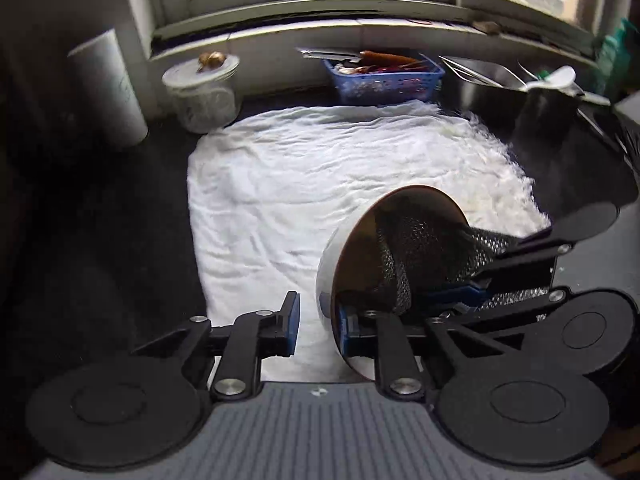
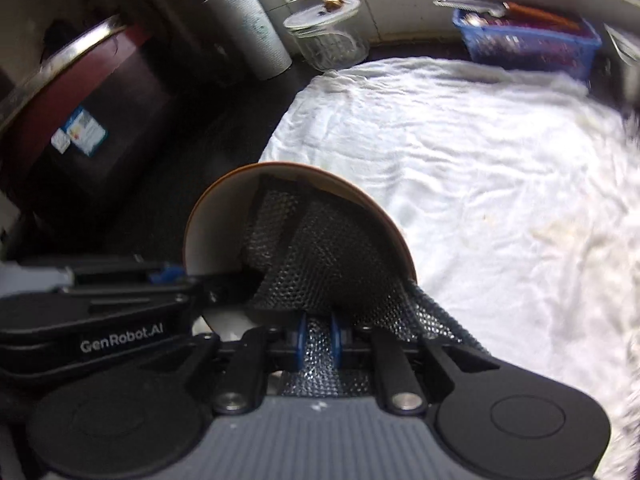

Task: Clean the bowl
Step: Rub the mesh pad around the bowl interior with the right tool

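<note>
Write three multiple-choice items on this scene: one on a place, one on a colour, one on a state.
1. Where is the scrubber?
A. in the bowl
B. on the floor
C. hung on a hook

2. What colour is the basket?
A. red
B. blue
C. yellow

3. How does the right gripper stand?
A. wide open and empty
B. shut on a spoon
C. shut on the scrubber

Key:
1 A: the dark mesh reaches over the rim and lies against the bowl's inner wall.
2 B: the basket's slatted plastic wall under the window is blue.
3 C: in the right wrist view the mesh is pinched between the two blue pads.
</note>
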`<state>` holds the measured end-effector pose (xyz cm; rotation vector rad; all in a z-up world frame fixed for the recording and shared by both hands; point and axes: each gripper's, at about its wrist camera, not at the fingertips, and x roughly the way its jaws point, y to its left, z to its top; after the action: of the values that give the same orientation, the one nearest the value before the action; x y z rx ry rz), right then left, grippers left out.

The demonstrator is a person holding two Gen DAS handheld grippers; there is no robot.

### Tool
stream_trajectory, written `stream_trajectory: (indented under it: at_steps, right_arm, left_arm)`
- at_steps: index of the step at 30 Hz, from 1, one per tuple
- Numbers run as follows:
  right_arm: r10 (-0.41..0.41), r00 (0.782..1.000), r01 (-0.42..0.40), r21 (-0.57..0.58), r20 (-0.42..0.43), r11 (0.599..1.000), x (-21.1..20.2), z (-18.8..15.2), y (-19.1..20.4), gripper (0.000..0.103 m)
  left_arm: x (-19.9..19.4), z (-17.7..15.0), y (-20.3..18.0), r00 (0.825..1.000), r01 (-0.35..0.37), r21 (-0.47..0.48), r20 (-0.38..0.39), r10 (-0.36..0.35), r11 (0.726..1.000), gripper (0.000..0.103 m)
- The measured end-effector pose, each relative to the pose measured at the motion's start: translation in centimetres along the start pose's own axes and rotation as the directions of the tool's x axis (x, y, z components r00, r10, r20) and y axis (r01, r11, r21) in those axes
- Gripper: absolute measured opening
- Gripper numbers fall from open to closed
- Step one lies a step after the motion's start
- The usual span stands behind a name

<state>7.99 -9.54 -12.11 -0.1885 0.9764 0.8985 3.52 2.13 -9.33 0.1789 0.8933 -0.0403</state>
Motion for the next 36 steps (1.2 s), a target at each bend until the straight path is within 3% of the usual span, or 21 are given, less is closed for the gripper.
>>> stream_trajectory:
  at_steps: [3, 5, 6, 8, 11, 12, 13, 16, 18, 22, 24, 26, 29, 30, 31, 33, 34, 36]
  right_arm:
    - [-0.107, 0.994, 0.106, -0.22, 0.006, 0.97, 0.0, -0.2, 1.6, 0.012]
    - [-0.164, 0.986, 0.164, -0.344, 0.031, 0.925, 0.2, -0.5, 2.2, 0.012]
    - [-0.191, 0.98, 0.194, -0.396, 0.046, 0.898, 0.3, -0.6, 2.5, 0.012]
    - [-0.248, 0.965, 0.257, -0.523, 0.089, 0.813, 0.6, -1.4, 3.4, 0.012]
    - [-0.268, 0.957, 0.282, -0.594, 0.114, 0.753, 1.0, -1.9, 3.9, 0.013]
    - [-0.254, 0.961, 0.267, -0.584, 0.105, 0.767, 1.1, -1.9, 3.8, 0.013]
    - [-0.227, 0.97, 0.237, -0.538, 0.087, 0.809, 1.1, -1.6, 3.6, 0.014]
    - [-0.138, 0.99, 0.144, -0.35, 0.043, 0.926, 0.8, -0.4, 2.4, 0.014]
    - [-0.078, 0.997, 0.081, -0.216, 0.023, 0.973, 0.7, 0.2, 1.5, 0.014]
    - [0.022, 1.0, -0.022, 0.001, 0.003, 1.0, 0.8, 0.7, 0.0, 0.014]
    - [0.079, 0.997, -0.079, 0.126, 0.006, 0.989, 0.8, 0.6, -1.0, 0.014]
    - [0.132, 0.991, -0.131, 0.236, 0.013, 0.963, 0.9, 0.2, -1.7, 0.014]
    - [0.198, 0.98, -0.196, 0.37, 0.032, 0.908, 0.9, -0.3, -3.1, 0.013]
    - [0.195, 0.98, -0.192, 0.348, 0.027, 0.918, 0.8, -0.3, -3.2, 0.013]
    - [0.182, 0.983, -0.179, 0.307, 0.019, 0.935, 0.6, -0.1, -3.0, 0.013]
    - [0.11, 0.994, -0.108, 0.16, -0.004, 0.981, 0.0, 0.5, -2.1, 0.013]
    - [0.056, 0.998, -0.056, 0.06, -0.008, 0.997, -0.2, 0.8, -1.4, 0.013]
    - [-0.059, 0.998, 0.059, -0.152, 0.004, 0.987, -0.5, 1.0, 0.2, 0.013]
  left_arm:
    - [0.0, 0.9, -2.0, 0.997, -0.079, 0.188, 0.034, 0.074, 0.979, 0.019]
    - [0.3, 1.1, -2.7, 0.996, -0.089, 0.24, 0.033, 0.084, 0.967, 0.018]
    - [0.5, 1.1, -2.7, 0.998, -0.068, 0.226, 0.016, 0.066, 0.972, 0.013]
    - [0.7, 0.9, -2.3, 0.999, -0.049, 0.184, 0.008, 0.048, 0.982, 0.012]
    - [0.9, 0.4, -0.4, 1.0, 0.015, -0.012, -0.009, -0.015, 1.0, 0.011]
    - [1.0, 0.2, 0.5, 0.999, 0.042, -0.097, -0.013, -0.043, 0.994, 0.01]
    - [1.1, -0.1, 1.3, 0.998, 0.064, -0.17, -0.015, -0.067, 0.983, 0.009]
    - [1.6, -1.0, 2.6, 0.994, 0.09, -0.3, -0.028, -0.103, 0.95, 0.008]
    - [2.1, -1.8, 3.3, 0.991, 0.104, -0.387, -0.04, -0.13, 0.916, 0.008]
    - [2.7, -3.1, 4.5, 0.982, 0.138, -0.529, -0.035, -0.184, 0.837, 0.008]
    - [3.1, -3.6, 5.6, 0.974, 0.16, -0.622, -0.026, -0.224, 0.767, 0.01]
    - [3.3, -3.9, 6.2, 0.969, 0.171, -0.661, -0.021, -0.246, 0.731, 0.01]
    - [3.4, -3.8, 6.0, 0.966, 0.176, -0.631, -0.035, -0.255, 0.755, 0.01]
    - [3.3, -3.4, 5.7, 0.967, 0.176, -0.588, -0.049, -0.252, 0.789, 0.01]
    - [3.0, -2.8, 5.1, 0.973, 0.157, -0.505, -0.07, -0.222, 0.849, 0.012]
    - [1.6, -1.5, 2.9, 0.996, 0.065, -0.251, -0.05, -0.08, 0.966, 0.024]
    - [0.8, -0.9, 1.6, 1.0, 0.013, -0.114, -0.018, -0.015, 0.993, 0.024]
    - [-0.1, 0.0, -0.2, 0.999, -0.033, 0.058, 0.026, 0.032, 0.998, 0.024]
